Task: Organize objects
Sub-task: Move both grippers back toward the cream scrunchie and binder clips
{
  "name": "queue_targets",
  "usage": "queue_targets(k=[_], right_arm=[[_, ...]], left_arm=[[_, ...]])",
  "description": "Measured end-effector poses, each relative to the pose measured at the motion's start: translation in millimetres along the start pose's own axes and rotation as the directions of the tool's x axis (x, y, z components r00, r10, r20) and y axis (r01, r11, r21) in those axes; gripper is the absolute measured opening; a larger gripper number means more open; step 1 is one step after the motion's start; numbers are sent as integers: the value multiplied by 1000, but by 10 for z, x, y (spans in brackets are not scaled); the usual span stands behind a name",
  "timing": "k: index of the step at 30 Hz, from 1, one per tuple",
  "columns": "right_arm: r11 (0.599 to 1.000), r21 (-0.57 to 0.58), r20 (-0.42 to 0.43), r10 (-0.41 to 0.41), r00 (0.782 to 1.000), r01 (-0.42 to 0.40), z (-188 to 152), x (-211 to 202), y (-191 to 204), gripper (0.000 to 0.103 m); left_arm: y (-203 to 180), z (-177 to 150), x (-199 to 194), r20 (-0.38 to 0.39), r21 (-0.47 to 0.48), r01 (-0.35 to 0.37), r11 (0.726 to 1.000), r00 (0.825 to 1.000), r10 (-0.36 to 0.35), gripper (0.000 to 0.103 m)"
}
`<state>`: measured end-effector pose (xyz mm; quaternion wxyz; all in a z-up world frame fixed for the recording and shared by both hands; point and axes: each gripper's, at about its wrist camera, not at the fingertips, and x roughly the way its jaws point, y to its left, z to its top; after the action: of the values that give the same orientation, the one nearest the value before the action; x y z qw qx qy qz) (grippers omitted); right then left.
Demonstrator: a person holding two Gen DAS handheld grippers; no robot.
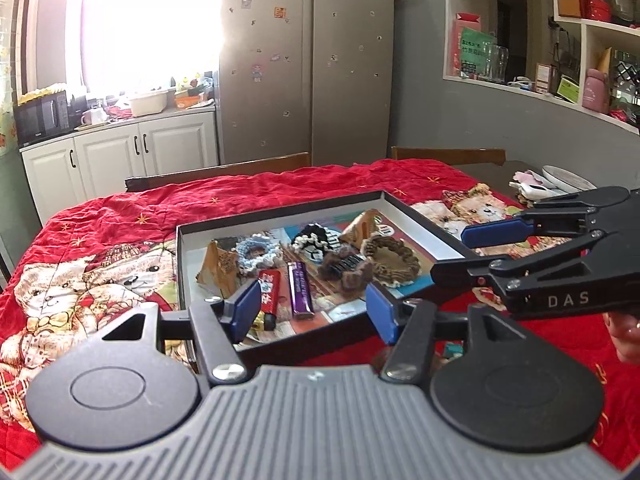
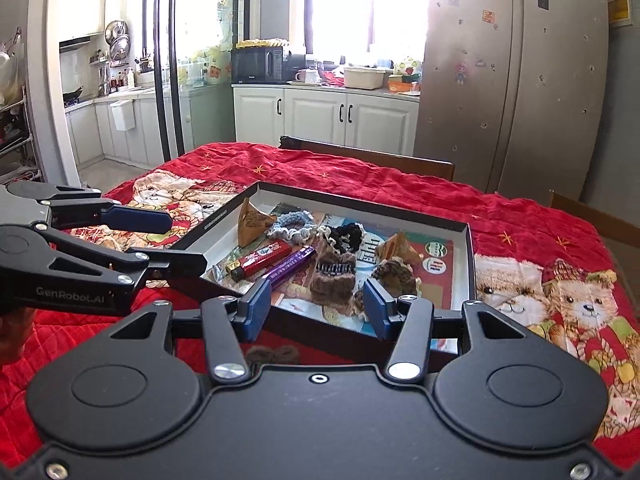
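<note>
A shallow black tray (image 1: 280, 211) (image 2: 360, 205) with white inner walls lies on the red quilt. Inside it are a red lighter (image 1: 270, 294) (image 2: 260, 260), a purple lighter (image 1: 300, 290) (image 2: 288, 266), a blue scrunchie (image 1: 256, 252), a black-and-white scrunchie (image 1: 314, 240), a furry brown hair clip (image 2: 332, 276), a brown scrunchie (image 2: 396, 274) and two folded brown paper packets (image 1: 220, 268). My left gripper (image 1: 314, 312) (image 2: 180, 240) hovers open over the tray's near left corner. My right gripper (image 2: 317, 308) (image 1: 464, 254) stands open over the near right rim. Neither holds anything.
The red bear-print quilt (image 1: 120, 216) covers the table. Wooden chair backs (image 1: 224, 170) (image 2: 372, 156) stand along its far edge. Plates and small items (image 1: 560, 184) sit at the far right corner. A fridge (image 1: 304, 60) and white cabinets (image 1: 120, 152) stand behind.
</note>
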<state>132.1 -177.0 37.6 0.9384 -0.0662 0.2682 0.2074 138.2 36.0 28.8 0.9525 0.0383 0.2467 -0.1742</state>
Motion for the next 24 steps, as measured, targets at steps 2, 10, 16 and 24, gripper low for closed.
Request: queue_targets(k=[2,10,16,24], right_arm=[[1000,5,-5,-2,1000,2,-39,-54,5,49],[999,37,-34,-14,999,16,-240,-202,-19,49],[998,60,-53,-20,998,23,-368,-264,-28,49],[997,64,-66,-45,997,49,-564,-286,-23,49]], left_arm=[[-23,-25,-22,-4,5,5,1000,1000,-5,73],[-111,-158,-86,-22,11,32,999,999,-32,73],[-173,-258,-74,-39,3,60,998,997,-60,74],[-245,-411,-11,-76,12,89,996,993,-87,74]])
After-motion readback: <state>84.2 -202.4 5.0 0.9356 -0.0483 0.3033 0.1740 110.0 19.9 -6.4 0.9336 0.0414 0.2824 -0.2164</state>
